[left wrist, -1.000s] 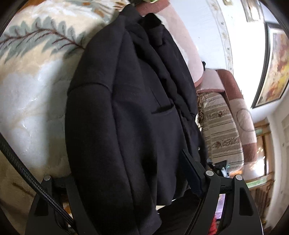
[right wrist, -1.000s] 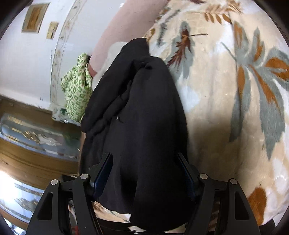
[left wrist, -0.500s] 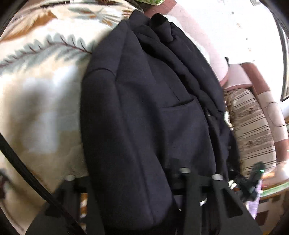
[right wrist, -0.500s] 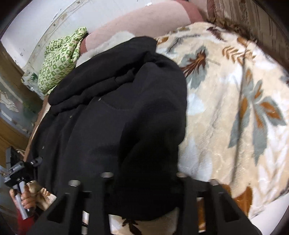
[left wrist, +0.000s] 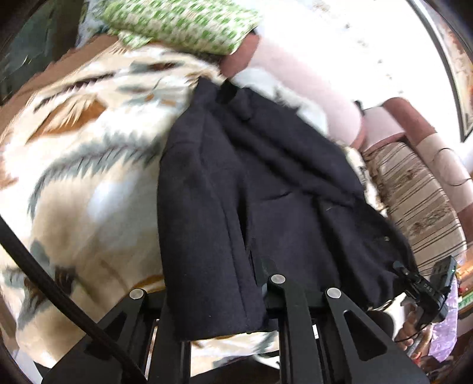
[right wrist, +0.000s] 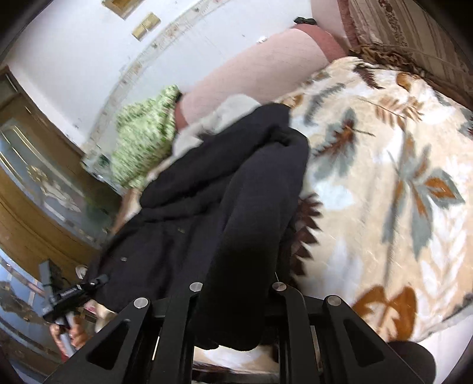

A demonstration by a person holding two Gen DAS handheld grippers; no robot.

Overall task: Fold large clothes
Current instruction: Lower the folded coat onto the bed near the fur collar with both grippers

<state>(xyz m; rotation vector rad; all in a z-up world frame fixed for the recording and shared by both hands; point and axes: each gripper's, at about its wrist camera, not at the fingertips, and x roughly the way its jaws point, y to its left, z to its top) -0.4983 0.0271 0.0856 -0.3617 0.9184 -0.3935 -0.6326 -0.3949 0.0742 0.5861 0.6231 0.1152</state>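
A large black coat (left wrist: 260, 189) lies lengthwise on a bed under a cream blanket with leaf prints (left wrist: 77, 183). My left gripper (left wrist: 212, 298) is shut on the coat's near hem, its fingers pinching a folded sleeve edge. In the right wrist view the same coat (right wrist: 224, 206) runs up toward the headboard. My right gripper (right wrist: 236, 295) is shut on the other corner of the hem. The right gripper shows at the far right of the left wrist view (left wrist: 428, 289), and the left gripper shows at the lower left of the right wrist view (right wrist: 71, 292).
A green patterned pillow (left wrist: 183, 26) lies at the head of the bed beside a pink bolster (right wrist: 251, 76). A striped sofa (left wrist: 414, 195) stands to one side. A wooden cabinet with glass panels (right wrist: 35, 189) stands on the other side. The blanket (right wrist: 384, 192) covers the bed.
Both grippers closed on the coat's hem over the last second. Both have pulled back and lifted, so the coat looks smaller and more of the bed shows.
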